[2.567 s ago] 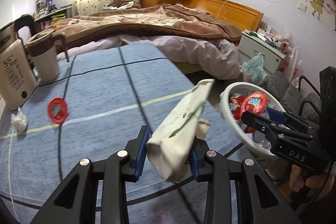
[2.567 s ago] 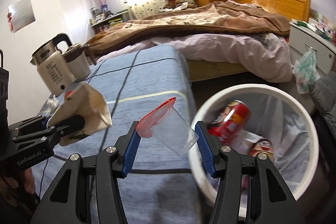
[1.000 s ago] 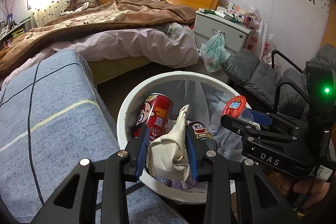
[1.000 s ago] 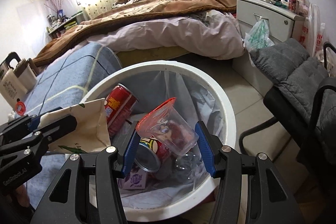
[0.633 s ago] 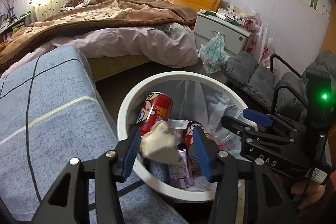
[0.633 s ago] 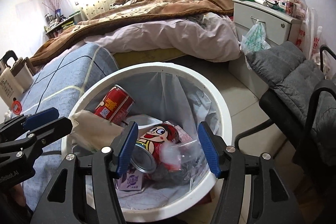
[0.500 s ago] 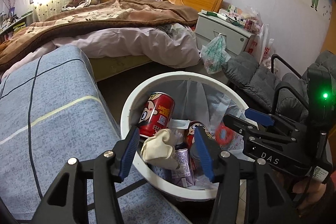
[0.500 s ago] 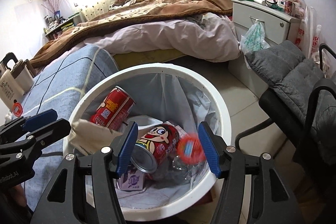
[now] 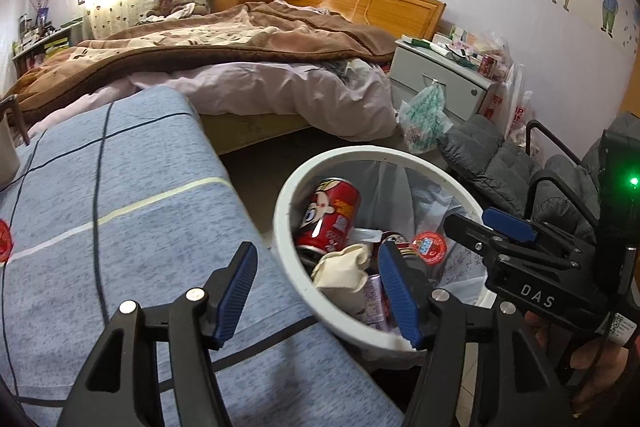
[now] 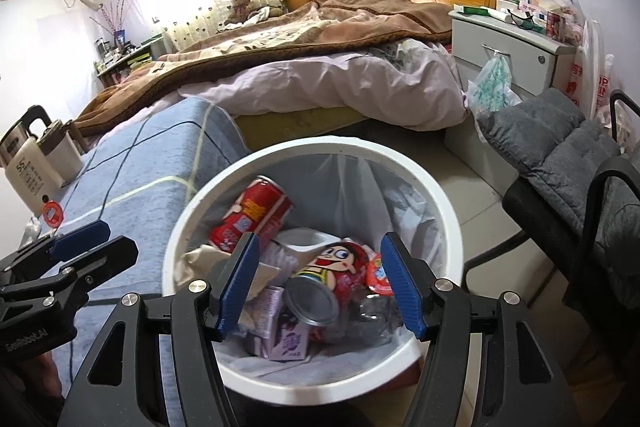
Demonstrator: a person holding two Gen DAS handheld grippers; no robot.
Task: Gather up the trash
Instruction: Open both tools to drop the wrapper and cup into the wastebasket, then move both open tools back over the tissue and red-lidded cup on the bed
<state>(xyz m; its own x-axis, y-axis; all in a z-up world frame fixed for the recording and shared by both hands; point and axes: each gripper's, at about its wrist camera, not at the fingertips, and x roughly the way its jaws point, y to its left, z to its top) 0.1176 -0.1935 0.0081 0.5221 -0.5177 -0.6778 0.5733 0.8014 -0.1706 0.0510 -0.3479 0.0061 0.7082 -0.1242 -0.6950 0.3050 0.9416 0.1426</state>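
A: Left wrist view: left gripper (image 9: pixel 316 291) fingers spread, empty, over the round white plastic bin's (image 9: pixel 282 223) near rim; crumpled cream paper bag (image 9: pixel 342 267) inside.

B: Right wrist view: right gripper (image 10: pixel 320 285) gapes above bin (image 10: pixel 448 223); red-lidded clear cup (image 10: pixel 378 273) inside.

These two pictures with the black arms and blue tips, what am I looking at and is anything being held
No robot: a person holds two handheld grippers, each with a fisheye camera looking along its jaws. One picture is from the left gripper, the other from the right gripper. Both have open jaws and hold nothing, above a white trash bin. Inside lie red cans, a crumpled paper bag and a clear plastic cup. On the blue table beside the bin, a red lid lies by a kettle.
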